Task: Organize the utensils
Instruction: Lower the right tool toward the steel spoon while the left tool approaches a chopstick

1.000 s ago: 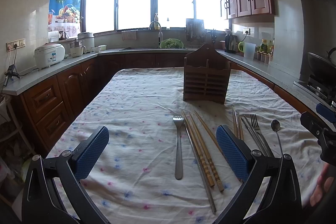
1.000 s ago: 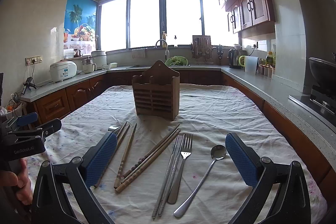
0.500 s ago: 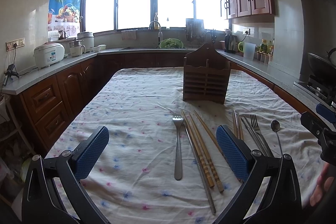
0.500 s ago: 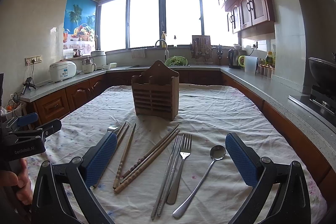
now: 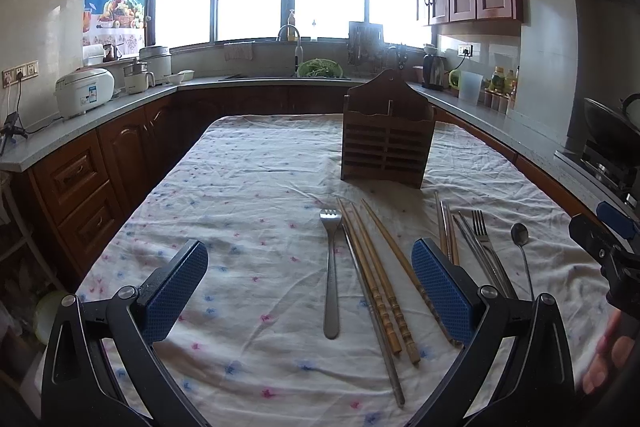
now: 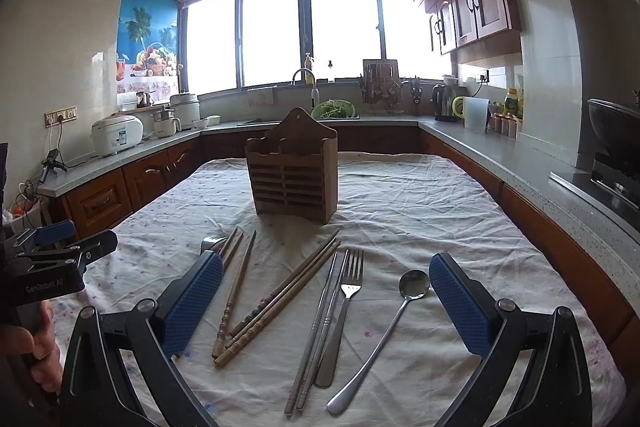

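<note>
Wood, slatted and dark, makes up the utensil holder (image 6: 291, 179), which stands upright on the wrinkled white tablecloth (image 6: 420, 195) dotted with small pink and blue flowers; its arched back rises above two open compartments. Nearer than the holder lie the utensils, all flat on the cloth: a steel fork (image 5: 330, 267) off to its left, bamboo chopsticks (image 5: 376, 279) with knotted ends just beside that fork, then metal chopsticks (image 6: 316, 331), a second fork (image 6: 344, 303) touching them, and a round-bowled spoon (image 6: 384, 327) furthest right. Both the left gripper (image 5: 312, 291) and the right gripper (image 6: 326, 303) hover with their blue ribbed pads spread wide, holding nothing. One chopstick's lower end disappears behind the left gripper's right pad, and the first fork's head barely peeks over the right gripper's left pad.
</note>
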